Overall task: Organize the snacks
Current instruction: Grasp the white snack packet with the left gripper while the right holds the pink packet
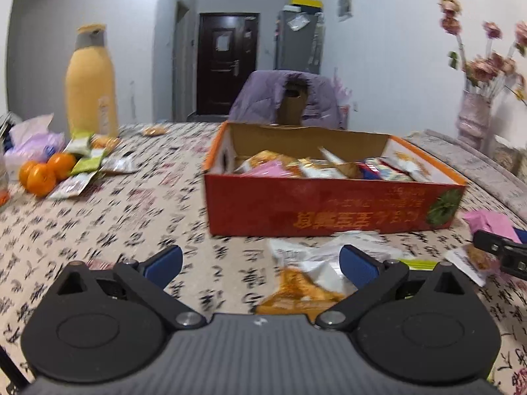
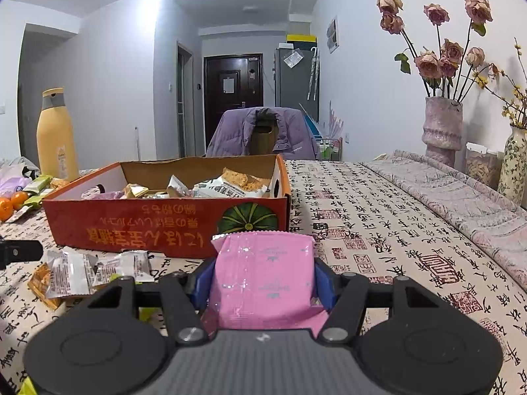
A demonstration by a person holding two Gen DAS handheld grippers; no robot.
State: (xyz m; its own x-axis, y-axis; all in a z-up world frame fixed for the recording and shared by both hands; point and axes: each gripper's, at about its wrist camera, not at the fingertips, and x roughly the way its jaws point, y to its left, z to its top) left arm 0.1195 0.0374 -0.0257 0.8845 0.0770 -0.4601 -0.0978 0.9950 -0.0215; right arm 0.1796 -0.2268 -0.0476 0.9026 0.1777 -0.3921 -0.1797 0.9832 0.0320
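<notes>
An open red cardboard box (image 1: 329,210) (image 2: 164,227) with several snack packets inside stands on the printed tablecloth. My right gripper (image 2: 263,276) is shut on a pink snack packet (image 2: 265,279), held upright just in front of the box's right end. In the left wrist view the pink snack packet (image 1: 490,223) shows at the far right. My left gripper (image 1: 260,260) stands open low over the cloth, with an orange and white snack packet (image 1: 303,283) lying between its blue pads, untouched. More loose packets (image 2: 82,273) lie before the box.
A tall yellow bottle (image 1: 90,82), oranges (image 1: 42,171) and green packets (image 1: 85,154) sit at the left. Vases with dried flowers (image 2: 443,128) stand at the right beside a folded cloth (image 2: 461,197). A chair with a purple jacket (image 2: 260,135) is behind the table.
</notes>
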